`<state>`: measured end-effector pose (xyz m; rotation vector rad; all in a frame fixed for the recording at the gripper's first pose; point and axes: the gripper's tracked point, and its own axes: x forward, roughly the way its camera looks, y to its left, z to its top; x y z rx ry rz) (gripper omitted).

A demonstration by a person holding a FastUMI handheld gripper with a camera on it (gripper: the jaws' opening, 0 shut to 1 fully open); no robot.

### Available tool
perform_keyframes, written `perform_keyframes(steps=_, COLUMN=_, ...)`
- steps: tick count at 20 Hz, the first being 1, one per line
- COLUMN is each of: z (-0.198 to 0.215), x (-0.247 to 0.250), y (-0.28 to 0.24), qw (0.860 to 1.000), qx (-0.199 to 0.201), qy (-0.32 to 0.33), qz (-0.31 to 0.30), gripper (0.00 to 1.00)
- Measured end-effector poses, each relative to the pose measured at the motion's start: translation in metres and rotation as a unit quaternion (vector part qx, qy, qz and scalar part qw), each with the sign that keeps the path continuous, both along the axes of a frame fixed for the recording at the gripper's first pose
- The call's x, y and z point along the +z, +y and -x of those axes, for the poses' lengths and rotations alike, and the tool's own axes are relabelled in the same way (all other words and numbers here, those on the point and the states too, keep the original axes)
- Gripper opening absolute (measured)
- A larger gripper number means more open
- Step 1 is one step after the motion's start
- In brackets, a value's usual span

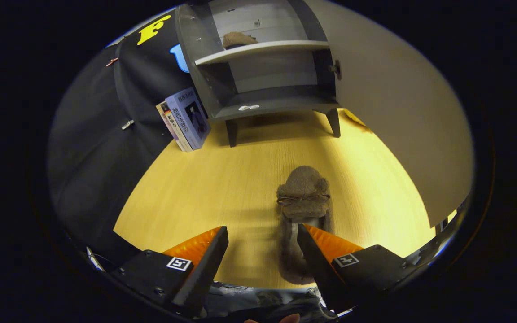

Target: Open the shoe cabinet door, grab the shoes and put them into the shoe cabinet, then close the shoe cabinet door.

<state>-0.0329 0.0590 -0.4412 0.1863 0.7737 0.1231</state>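
The gripper [263,235] is held with its fingers spread wide, nothing pinched between them. A fuzzy brown slipper [302,197] lies on the wooden floor [204,188] between the fingers, close to the right one, its toe pointed at the far shoe cabinet [263,72]. The cabinet door [397,112] stands open at the right. A second slipper [237,39] is seen on the upper shelf. Two books [186,119] are leaned left of the cabinet

Two books [184,119], at eleven o'clock from the gripper [263,244], bear Chinese titles on spine and cover, too small to read with certainty. Each of the gripper's spread fingers [204,260] carries a square coded marker [179,263]; no numbers are legible.
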Motion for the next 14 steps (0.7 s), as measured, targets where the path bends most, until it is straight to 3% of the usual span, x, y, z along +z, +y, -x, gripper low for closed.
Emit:
perform_keyframes(steps=5, z=-0.044, x=-0.037, y=-0.001, qw=0.999, qx=-0.041, qy=-0.009, qz=-0.013, gripper=0.96)
perform_keyframes(steps=7, z=-0.06, x=-0.044, y=-0.008, qw=0.998, qx=-0.061, qy=-0.026, qz=0.004, gripper=0.87)
perform_keyframes(steps=9, z=-0.074, x=-0.053, y=-0.015, qw=0.996, qx=-0.08, qy=-0.039, qz=0.028, gripper=0.85)
perform_keyframes(steps=12, z=-0.085, x=-0.06, y=-0.029, qw=0.991, qx=-0.1, qy=-0.055, qz=0.076, gripper=0.49)
perform_keyframes(steps=14, z=-0.085, x=-0.058, y=-0.028, qw=0.99, qx=-0.098, qy=-0.066, qz=0.078, gripper=0.32)
